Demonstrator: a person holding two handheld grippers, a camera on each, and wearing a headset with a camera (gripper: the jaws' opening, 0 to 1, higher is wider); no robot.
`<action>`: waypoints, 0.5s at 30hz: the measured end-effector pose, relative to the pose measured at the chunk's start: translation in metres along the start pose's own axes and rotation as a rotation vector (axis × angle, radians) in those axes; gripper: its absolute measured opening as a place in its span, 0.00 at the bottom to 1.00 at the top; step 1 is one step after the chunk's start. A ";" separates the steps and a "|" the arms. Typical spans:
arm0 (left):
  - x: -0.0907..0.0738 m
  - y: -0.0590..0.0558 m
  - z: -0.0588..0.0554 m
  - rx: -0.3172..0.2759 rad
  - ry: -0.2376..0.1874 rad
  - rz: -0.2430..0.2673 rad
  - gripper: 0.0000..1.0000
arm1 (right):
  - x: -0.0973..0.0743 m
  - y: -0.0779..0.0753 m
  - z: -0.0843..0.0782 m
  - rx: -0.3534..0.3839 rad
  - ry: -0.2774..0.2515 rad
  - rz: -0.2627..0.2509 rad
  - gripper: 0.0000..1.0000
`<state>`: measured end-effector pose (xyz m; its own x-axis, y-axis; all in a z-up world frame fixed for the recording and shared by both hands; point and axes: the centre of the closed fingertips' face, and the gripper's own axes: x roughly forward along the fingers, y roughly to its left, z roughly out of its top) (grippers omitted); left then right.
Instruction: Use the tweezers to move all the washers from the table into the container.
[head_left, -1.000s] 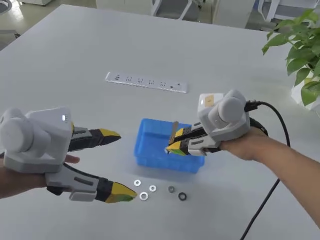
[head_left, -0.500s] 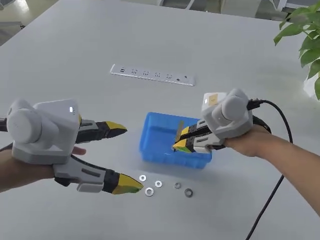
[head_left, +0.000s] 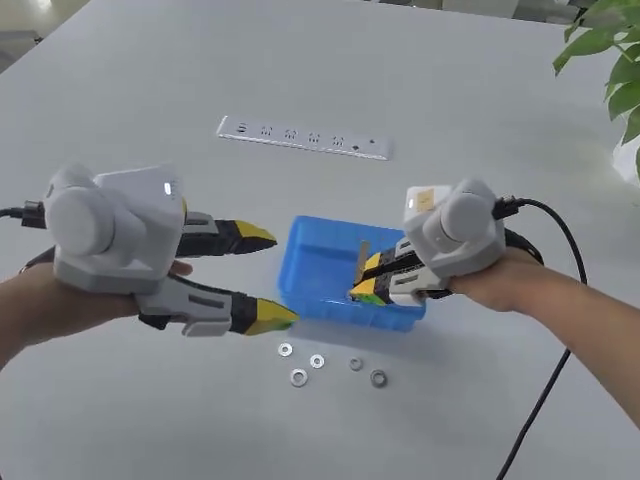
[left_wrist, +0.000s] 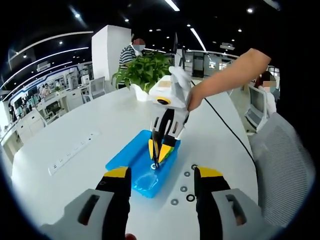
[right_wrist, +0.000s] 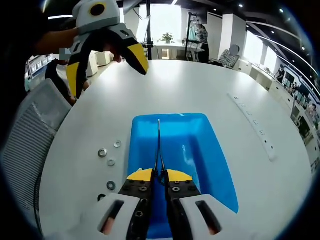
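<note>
We had the right hand-held gripper (head_left: 365, 290) clamped on the tweezers (right_wrist: 159, 145), their tips over the blue container (head_left: 312, 268). Our left hand-held gripper (head_left: 275, 278) stood wide apart just beside the container. Five washers (head_left: 317, 361) lay on the white surface (head_left: 480, 130) near its front wall.

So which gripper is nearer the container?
Right. The right gripper holds the tweezers over the container; the left gripper is open, just off its left side.
</note>
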<state>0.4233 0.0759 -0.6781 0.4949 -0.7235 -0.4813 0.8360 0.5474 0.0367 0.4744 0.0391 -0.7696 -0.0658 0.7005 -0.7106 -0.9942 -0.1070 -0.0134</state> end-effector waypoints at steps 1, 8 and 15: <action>0.003 0.002 0.002 0.008 0.000 -0.006 0.54 | 0.000 0.000 0.000 0.004 -0.002 0.001 0.08; 0.022 0.007 0.016 0.058 0.002 -0.037 0.46 | 0.000 0.000 0.001 0.003 -0.007 0.006 0.08; 0.044 0.015 0.022 0.110 0.027 -0.053 0.30 | 0.001 0.000 0.001 -0.002 -0.010 0.007 0.08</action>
<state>0.4626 0.0434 -0.6794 0.4439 -0.7377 -0.5086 0.8826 0.4581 0.1058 0.4741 0.0411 -0.7694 -0.0736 0.7071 -0.7033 -0.9935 -0.1133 -0.0099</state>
